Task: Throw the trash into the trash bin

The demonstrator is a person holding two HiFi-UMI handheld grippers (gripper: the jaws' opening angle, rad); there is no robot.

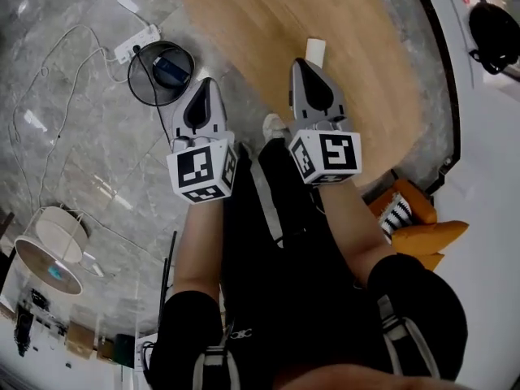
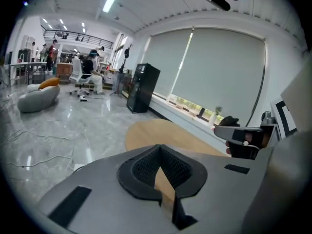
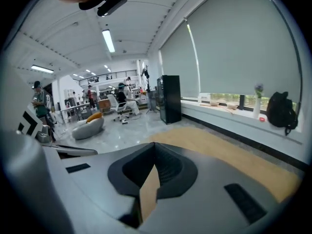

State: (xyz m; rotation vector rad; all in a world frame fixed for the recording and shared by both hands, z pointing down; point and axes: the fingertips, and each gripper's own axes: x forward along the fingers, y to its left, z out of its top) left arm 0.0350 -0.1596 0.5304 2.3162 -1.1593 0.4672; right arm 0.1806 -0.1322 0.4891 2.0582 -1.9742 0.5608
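Note:
The black wire trash bin (image 1: 160,73) stands on the grey marble floor in the head view, with a blue item (image 1: 170,67) lying inside it. My left gripper (image 1: 205,86) is held just right of the bin's rim, jaws together and empty. My right gripper (image 1: 300,63) is raised over the oval wooden surface (image 1: 357,47), also shut with nothing in it. A small white object (image 1: 315,51) lies on the wood just beyond its tip. In the gripper views the left gripper (image 2: 159,151) and the right gripper (image 3: 155,150) point out across the room, and no trash shows between their jaws.
A white power strip (image 1: 136,44) and loose cables lie on the floor behind the bin. A round white fan or lamp (image 1: 50,249) stands at the left. An orange seat (image 1: 422,232) is at the right. The person's black-clad legs fill the lower middle.

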